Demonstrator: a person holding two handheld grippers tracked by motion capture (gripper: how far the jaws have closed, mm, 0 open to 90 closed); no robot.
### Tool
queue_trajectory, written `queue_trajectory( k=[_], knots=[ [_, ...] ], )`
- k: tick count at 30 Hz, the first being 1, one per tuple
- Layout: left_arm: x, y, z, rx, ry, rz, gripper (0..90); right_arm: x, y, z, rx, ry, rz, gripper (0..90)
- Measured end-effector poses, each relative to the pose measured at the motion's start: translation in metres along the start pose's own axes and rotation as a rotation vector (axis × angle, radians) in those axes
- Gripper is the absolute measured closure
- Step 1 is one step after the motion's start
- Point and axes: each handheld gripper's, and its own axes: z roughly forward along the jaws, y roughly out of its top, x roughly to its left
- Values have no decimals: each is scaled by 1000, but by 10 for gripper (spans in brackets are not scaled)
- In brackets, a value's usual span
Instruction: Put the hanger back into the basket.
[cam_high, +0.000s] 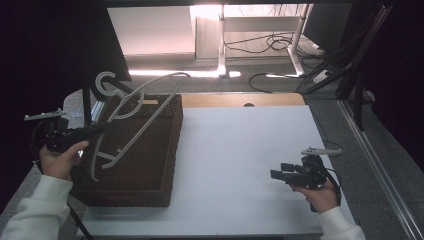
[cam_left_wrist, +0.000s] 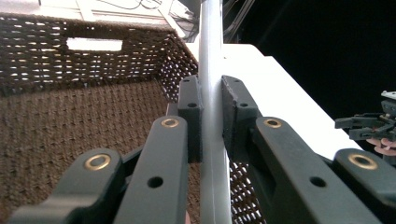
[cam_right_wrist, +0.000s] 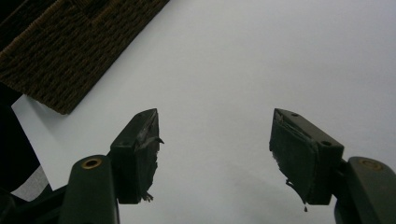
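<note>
A grey bar of the clothes hanger (cam_left_wrist: 211, 93) is clamped between the jaws of the left gripper (cam_left_wrist: 211, 116). The hanger is held tilted over the brown woven basket (cam_high: 150, 160), hook end up toward the far rim. The basket is set on the left side of the white counter (cam_high: 240, 150). The right gripper (cam_right_wrist: 215, 154) is held near the counter's right edge, jaws spread, nothing between them.
</note>
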Motion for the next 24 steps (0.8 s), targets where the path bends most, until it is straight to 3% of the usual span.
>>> queue_trajectory(
  k=[4,24],
  knots=[
    [7,-1,-2,5,7,18,799,0,0,0,3,0,-2,336],
    [39,-15,-12,32,38,28,799,0,-1,2,7,-4,-3,335]
  ],
)
